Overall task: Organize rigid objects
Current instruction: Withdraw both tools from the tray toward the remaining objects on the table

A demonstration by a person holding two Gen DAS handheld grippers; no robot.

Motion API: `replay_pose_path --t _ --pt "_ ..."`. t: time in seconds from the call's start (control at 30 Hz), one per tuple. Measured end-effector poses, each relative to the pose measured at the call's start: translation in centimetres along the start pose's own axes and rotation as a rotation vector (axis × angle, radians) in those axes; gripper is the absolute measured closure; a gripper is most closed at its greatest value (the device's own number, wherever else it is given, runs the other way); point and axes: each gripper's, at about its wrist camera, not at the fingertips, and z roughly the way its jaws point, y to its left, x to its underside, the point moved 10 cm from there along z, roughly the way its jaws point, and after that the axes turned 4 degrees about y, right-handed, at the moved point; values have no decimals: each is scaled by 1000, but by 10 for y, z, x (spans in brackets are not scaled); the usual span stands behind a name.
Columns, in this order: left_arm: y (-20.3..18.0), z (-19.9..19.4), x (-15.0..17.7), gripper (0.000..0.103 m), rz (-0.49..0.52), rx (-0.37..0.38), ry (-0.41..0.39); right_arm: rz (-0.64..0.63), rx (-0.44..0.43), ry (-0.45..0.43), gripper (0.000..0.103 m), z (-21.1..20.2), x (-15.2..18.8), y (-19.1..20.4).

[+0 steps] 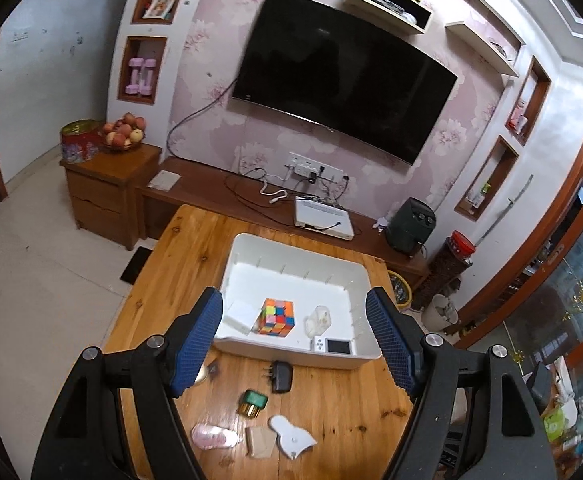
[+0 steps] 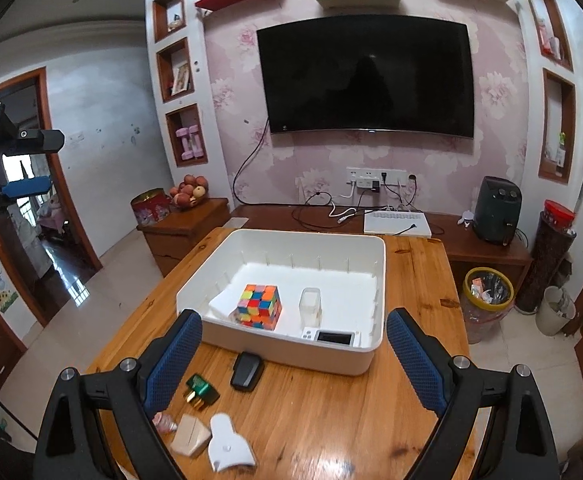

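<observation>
A white bin (image 1: 251, 350) (image 2: 291, 354) sits on the wooden table and holds a colourful cube (image 1: 276, 317) (image 2: 260, 306), a clear plastic box (image 1: 319, 318) (image 2: 311, 306), a white card (image 1: 240, 315) and a small white device with a screen (image 1: 333, 346) (image 2: 331, 337). In front of the bin lie a black charger (image 1: 281, 376) (image 2: 246, 370), a green and gold item (image 1: 253, 402) (image 2: 201, 389), a white flat piece (image 1: 291, 436) (image 2: 227, 442), a beige block (image 1: 260, 442) (image 2: 190, 434) and a pink item (image 1: 213, 436) (image 2: 165, 424). My left gripper (image 1: 295, 344) and right gripper (image 2: 293, 364) are open and empty above the table's near side.
The wooden table (image 1: 343, 408) (image 2: 331, 412) stands before a low TV bench (image 2: 451, 236) with a white box, cables and a dark appliance (image 2: 496, 210). A side cabinet (image 2: 187, 228) holds fruit and a tin. Bins (image 2: 487, 292) stand on the floor at the right.
</observation>
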Motion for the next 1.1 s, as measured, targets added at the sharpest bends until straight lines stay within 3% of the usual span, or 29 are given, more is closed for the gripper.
replay_pose_path --t 0.37,0.63,0.8,0.97,1.1 --pt "25 -30 49 26 -34 -125 12 -26 -68 73 9 -21 42 27" --pt "44 -30 75 26 -18 -158 60 -32 -116 149 9 -21 65 50" --pt "48 -19 81 26 -2 -128 118 -71 -66 188 9 -12 77 58" --pt "52 1 95 26 18 -109 229 -87 -18 217 9 -2 85 62" --pt "49 18 110 26 106 -83 329 -84 2 264 9 14 96 66"
